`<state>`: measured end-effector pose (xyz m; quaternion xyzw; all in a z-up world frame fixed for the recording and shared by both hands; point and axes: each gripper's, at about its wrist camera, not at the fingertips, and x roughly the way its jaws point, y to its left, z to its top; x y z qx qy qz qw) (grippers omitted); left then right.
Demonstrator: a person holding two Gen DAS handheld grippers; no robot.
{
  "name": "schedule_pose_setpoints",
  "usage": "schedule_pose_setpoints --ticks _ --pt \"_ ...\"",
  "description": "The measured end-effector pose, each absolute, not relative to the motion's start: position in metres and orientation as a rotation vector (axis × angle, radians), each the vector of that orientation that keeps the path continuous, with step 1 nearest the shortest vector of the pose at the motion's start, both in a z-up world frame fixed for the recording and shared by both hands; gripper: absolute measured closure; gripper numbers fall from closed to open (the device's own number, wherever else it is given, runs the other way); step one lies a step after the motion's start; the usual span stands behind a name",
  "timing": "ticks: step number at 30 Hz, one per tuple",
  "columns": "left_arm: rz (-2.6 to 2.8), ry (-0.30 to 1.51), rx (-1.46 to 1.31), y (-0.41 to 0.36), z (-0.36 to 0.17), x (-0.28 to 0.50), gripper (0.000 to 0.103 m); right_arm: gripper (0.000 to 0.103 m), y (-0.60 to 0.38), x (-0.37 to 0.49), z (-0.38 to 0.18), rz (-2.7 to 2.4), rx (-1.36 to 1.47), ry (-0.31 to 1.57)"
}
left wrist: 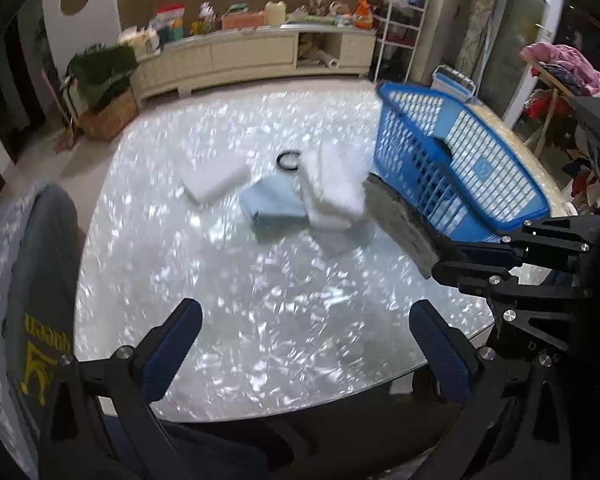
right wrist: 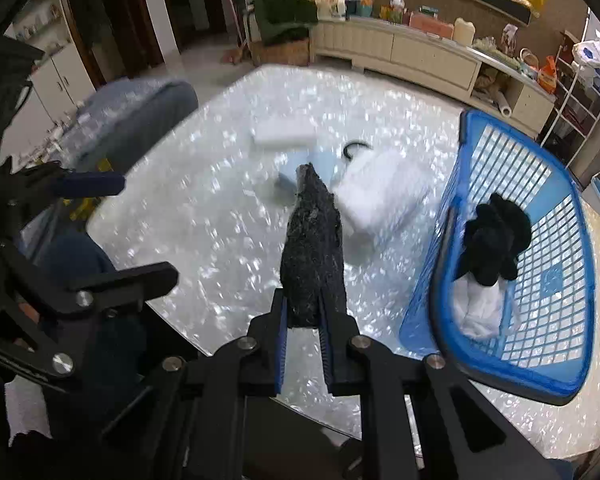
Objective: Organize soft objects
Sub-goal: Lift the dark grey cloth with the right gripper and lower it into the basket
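Note:
My right gripper (right wrist: pixel 306 312) is shut on a dark grey sponge (right wrist: pixel 314 240) and holds it above the glass table, left of the blue basket (right wrist: pixel 572 320). The sponge also shows in the left wrist view (left wrist: pixel 404 220). The basket holds a black cloth (right wrist: pixel 496 236) and a white cloth (right wrist: pixel 480 308). On the table lie a flat white sponge (left wrist: pixel 216 180), a light blue sponge (left wrist: pixel 276 202), a stack of white sponges (left wrist: pixel 334 184) and a black hair tie (left wrist: pixel 288 160). My left gripper (left wrist: pixel 306 340) is open and empty over the table's near edge.
The round glass table (left wrist: pixel 220 320) has a chair with a grey cover (left wrist: pixel 40 264) at its left. The blue basket (left wrist: pixel 460 160) stands on the table's right side. A low cabinet (left wrist: pixel 252 60) and a white rack (left wrist: pixel 400 28) stand beyond.

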<state>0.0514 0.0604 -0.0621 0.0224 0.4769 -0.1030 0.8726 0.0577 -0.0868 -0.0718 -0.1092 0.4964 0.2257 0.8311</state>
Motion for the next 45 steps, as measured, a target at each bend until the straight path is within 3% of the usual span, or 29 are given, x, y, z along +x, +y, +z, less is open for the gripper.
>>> schedule_pose_setpoints --ticks 11,20,35,45 --pt "-0.251 0.914 0.089 0.028 -0.011 0.072 0.000 0.090 -0.138 0.071 -0.016 0.413 -0.193 0.920" --pt "-0.308 0.909 0.102 0.000 -0.001 0.105 0.000 0.090 -0.183 0.090 -0.005 0.307 -0.189 0.905" --pt "-0.310 0.962 0.077 0.014 -0.013 0.172 0.000 0.090 -0.221 0.154 -0.044 0.205 -0.207 1.008" --pt "-0.261 1.058 0.073 0.066 -0.059 0.220 0.000 0.089 -0.218 0.184 -0.087 0.193 -0.211 1.133"
